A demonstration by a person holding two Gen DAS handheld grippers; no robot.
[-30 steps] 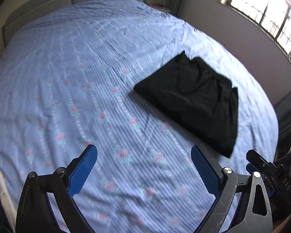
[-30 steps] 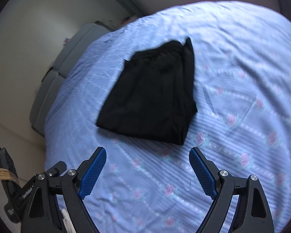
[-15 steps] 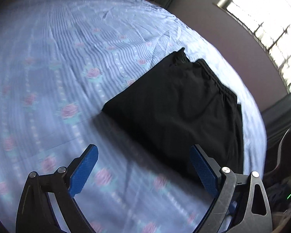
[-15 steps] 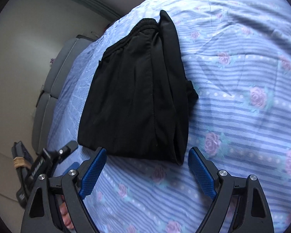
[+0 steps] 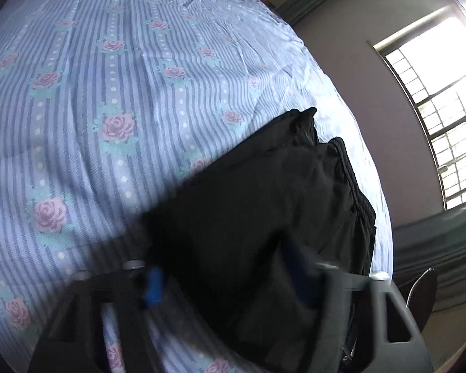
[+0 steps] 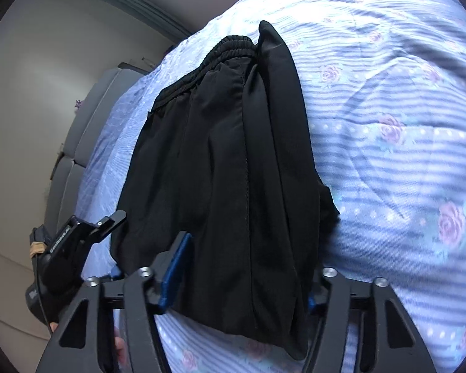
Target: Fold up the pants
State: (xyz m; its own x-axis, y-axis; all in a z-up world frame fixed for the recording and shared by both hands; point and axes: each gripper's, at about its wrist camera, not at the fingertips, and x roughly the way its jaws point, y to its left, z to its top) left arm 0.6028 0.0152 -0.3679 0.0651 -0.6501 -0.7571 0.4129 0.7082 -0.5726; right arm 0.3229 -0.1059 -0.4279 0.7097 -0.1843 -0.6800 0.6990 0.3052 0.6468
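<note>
The black pants (image 6: 226, 161) lie folded in a thick rectangle on the bed, waistband at the far end; they also show in the left wrist view (image 5: 264, 217). My right gripper (image 6: 242, 279) straddles the near folded edge, jaws partly closed around the cloth, the right pad hidden under the fabric. My left gripper (image 5: 226, 276) is blurred and also straddles the near edge of the pants, with cloth between its blue pads. The left gripper's body shows in the right wrist view (image 6: 74, 242) at the pants' left corner.
The bed carries a blue striped sheet with pink roses (image 5: 108, 93). A grey padded headboard (image 6: 87, 130) stands at the far left. A window (image 5: 444, 118) and a wall are beyond the bed's right edge.
Both grippers have moved down and forward onto the near edge of the pants, and their jaws have narrowed around the cloth.
</note>
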